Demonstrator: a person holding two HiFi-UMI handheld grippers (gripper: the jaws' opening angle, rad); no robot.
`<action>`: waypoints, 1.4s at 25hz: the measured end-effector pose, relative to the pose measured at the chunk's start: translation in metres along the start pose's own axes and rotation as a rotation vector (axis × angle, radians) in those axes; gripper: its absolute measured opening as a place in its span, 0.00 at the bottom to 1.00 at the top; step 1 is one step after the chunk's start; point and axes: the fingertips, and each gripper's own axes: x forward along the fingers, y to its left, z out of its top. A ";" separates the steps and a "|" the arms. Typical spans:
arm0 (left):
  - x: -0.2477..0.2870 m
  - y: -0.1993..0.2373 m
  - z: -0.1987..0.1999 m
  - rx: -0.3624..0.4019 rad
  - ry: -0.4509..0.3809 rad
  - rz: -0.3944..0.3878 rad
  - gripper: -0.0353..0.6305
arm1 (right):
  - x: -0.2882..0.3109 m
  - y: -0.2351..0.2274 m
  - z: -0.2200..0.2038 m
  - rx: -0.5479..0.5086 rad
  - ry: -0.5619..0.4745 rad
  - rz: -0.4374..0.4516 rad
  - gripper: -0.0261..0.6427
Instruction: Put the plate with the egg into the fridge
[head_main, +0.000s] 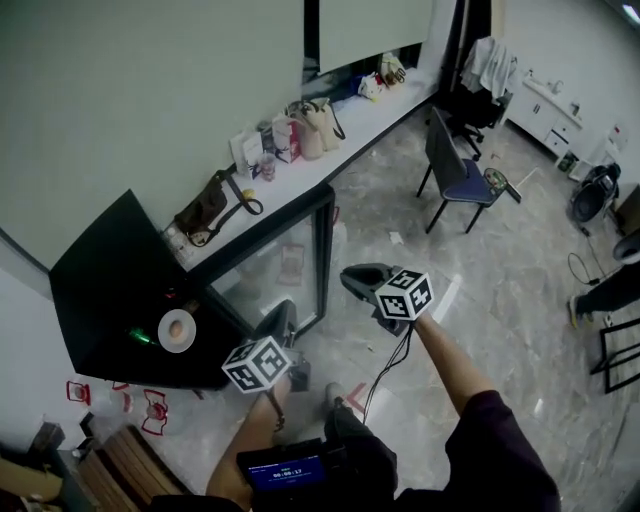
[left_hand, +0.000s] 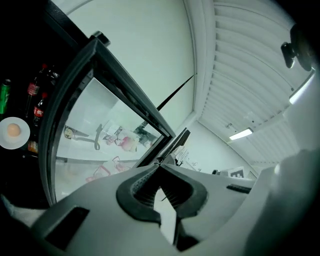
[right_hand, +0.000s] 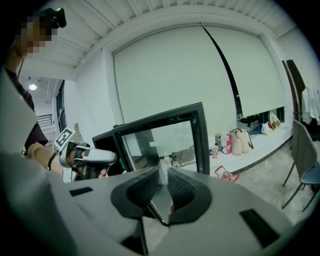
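Note:
The white plate with the egg (head_main: 176, 330) sits inside the black fridge (head_main: 110, 290), whose glass door (head_main: 300, 260) stands open. In the left gripper view the plate (left_hand: 13, 131) is at the far left, beside bottles (left_hand: 35, 92) in the dark interior. My left gripper (head_main: 281, 318) is shut and empty, just in front of the fridge opening by the door's lower edge. It shows shut in its own view too (left_hand: 160, 169). My right gripper (head_main: 357, 280) is shut with nothing in it, just outside the door's free edge. Its own view (right_hand: 163, 172) looks at the door frame (right_hand: 200, 135).
A long white counter (head_main: 350, 125) with several bags and cartons runs behind the fridge. A blue chair (head_main: 455, 175) stands on the marble floor to the right. Red frames (head_main: 150, 410) lie on the floor at the fridge's foot. A person's foot (head_main: 595, 295) shows at the right edge.

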 end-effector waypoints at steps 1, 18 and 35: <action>0.008 -0.002 0.001 0.007 -0.002 0.010 0.07 | 0.004 -0.021 0.005 -0.004 0.018 0.014 0.14; 0.017 0.025 0.024 0.036 -0.072 0.176 0.07 | 0.106 -0.110 0.068 -0.279 0.136 0.045 0.41; -0.102 -0.016 -0.032 0.121 -0.016 0.037 0.07 | -0.041 -0.008 -0.015 -0.125 0.044 -0.273 0.30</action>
